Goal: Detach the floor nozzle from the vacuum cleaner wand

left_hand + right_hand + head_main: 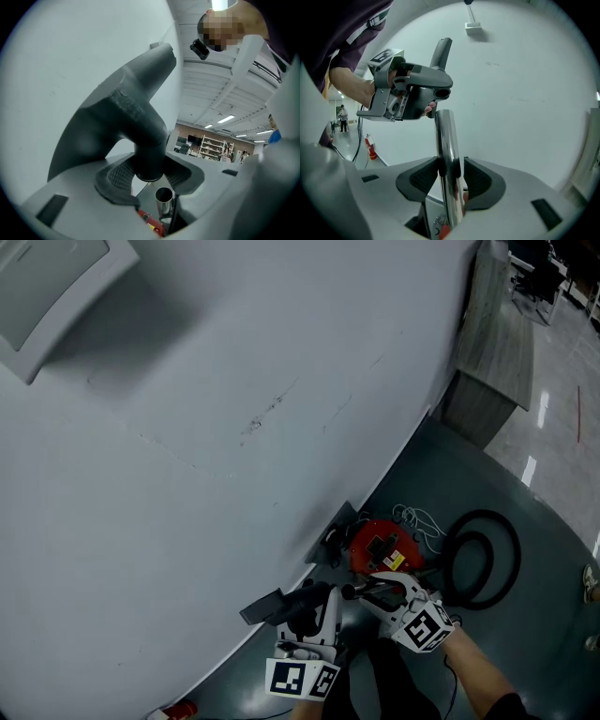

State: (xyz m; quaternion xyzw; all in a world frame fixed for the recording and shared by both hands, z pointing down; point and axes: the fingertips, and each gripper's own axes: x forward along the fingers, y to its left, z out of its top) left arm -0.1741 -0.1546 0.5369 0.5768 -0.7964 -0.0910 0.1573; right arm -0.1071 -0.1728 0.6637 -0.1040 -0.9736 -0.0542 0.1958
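Observation:
The dark grey floor nozzle [265, 607] is off the chrome wand [354, 592]. My left gripper [306, 602] is shut on the nozzle's neck [140, 136], near the white wall. In the left gripper view the neck's open socket hangs just above the wand's open end [163, 198], apart from it. My right gripper [372, 589] is shut on the wand [446, 140], which stands upright between its pads [419, 174]. In the right gripper view the nozzle [425, 86] sits in the left gripper [389, 96], its socket just above and left of the wand's tip.
The red vacuum canister [382, 547] lies on the dark floor by the wall, with a coiled black hose [488, 562] and white cables [418, 518] beside it. A red fire extinguisher [371, 146] stands at the wall. A wooden counter [492, 348] is at the far right.

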